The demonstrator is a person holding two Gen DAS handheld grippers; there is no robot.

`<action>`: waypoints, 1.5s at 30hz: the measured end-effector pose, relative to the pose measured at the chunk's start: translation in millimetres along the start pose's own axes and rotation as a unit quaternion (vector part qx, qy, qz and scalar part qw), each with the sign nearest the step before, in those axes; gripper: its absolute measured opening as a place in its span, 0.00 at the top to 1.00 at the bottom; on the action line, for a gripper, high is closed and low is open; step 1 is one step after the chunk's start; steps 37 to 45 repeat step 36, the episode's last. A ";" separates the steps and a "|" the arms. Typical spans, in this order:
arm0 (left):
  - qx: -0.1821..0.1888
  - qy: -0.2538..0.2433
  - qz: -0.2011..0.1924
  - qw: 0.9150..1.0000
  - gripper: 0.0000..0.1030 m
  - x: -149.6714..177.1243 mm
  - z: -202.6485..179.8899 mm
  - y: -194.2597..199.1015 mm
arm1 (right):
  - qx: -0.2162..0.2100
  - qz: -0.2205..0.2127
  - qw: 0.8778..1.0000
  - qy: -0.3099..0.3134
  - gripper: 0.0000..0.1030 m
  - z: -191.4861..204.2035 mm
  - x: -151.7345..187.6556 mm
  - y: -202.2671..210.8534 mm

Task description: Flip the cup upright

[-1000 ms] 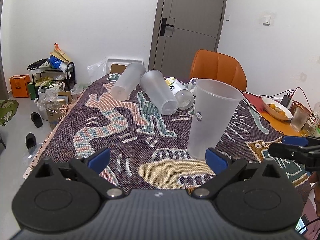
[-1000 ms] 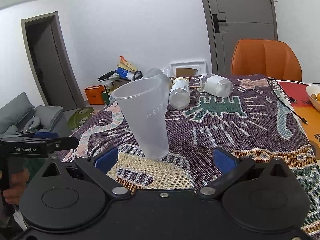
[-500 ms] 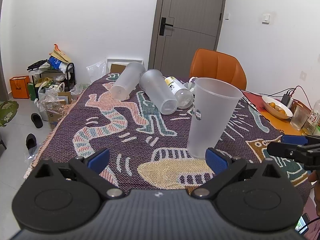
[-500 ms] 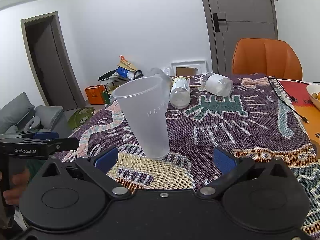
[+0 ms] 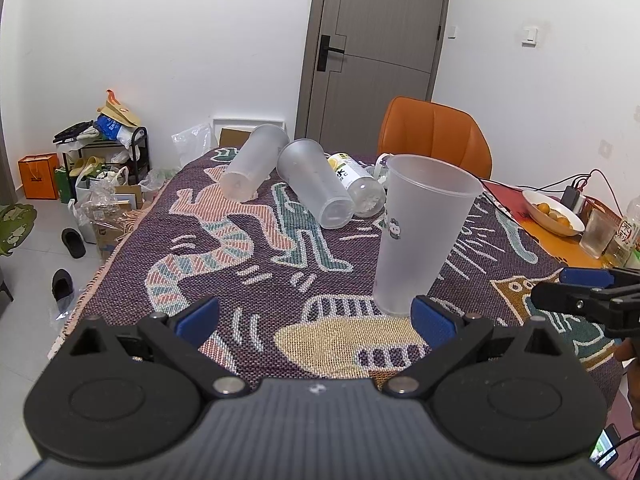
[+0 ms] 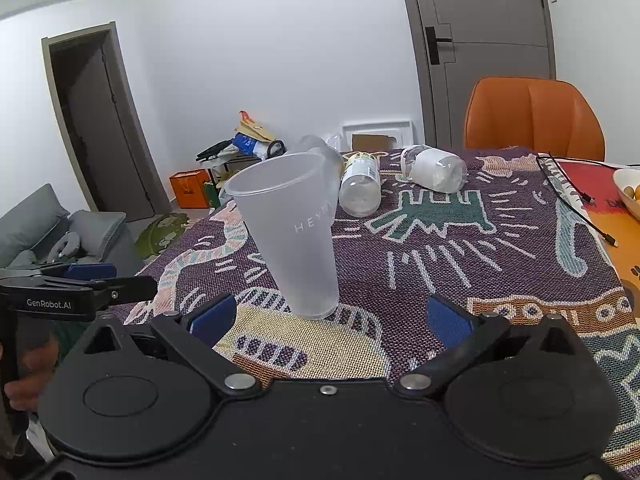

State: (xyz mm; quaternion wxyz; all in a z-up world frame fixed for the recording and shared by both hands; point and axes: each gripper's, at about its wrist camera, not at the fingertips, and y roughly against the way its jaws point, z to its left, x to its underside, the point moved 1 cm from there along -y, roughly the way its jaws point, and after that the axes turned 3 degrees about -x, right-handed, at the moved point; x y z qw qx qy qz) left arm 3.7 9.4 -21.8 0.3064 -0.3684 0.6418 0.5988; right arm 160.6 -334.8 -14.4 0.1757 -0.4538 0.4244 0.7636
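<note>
Left tool point(image 5: 314, 322): I hold it wide open, gripping nothing.
Right tool point(image 6: 328, 318): likewise spread, empty.
Tall frosted plastic cup point(image 5: 420, 232): upright on the woven patterned tabletop point(image 5: 256, 248), just ahead, nearer my left tool's right finger.
Farther clear cups point(image 5: 312, 182): lying sideways.

upright cup point(image 5: 420, 232) ahead, bare cloth point(image 5: 240, 280) leftward

Cup point(image 5: 420, 232) frosted translucent plastic; tablecloth point(image 5: 248, 256) coarse woven; chair point(image 5: 436, 136) smooth orange leather-like.
</note>
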 end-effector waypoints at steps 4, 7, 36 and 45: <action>0.000 0.000 0.000 1.000 0.02 -0.1 -0.1 0.0 | 0.000 0.000 1.000 0.000 0.00 0.1 0.1 -0.1; 0.000 -0.002 0.000 1.000 0.02 0.0 -0.3 0.2 | 0.000 0.000 1.000 0.000 0.00 0.1 0.1 -0.1; -0.001 -0.004 0.000 1.000 0.02 -1.2 -0.8 2.6 | -0.001 0.001 1.000 -0.001 0.00 1.0 1.9 -2.0; -0.001 -0.004 0.000 1.000 0.02 -1.2 -0.8 2.6 | -0.001 0.001 1.000 -0.001 0.00 1.0 1.9 -2.0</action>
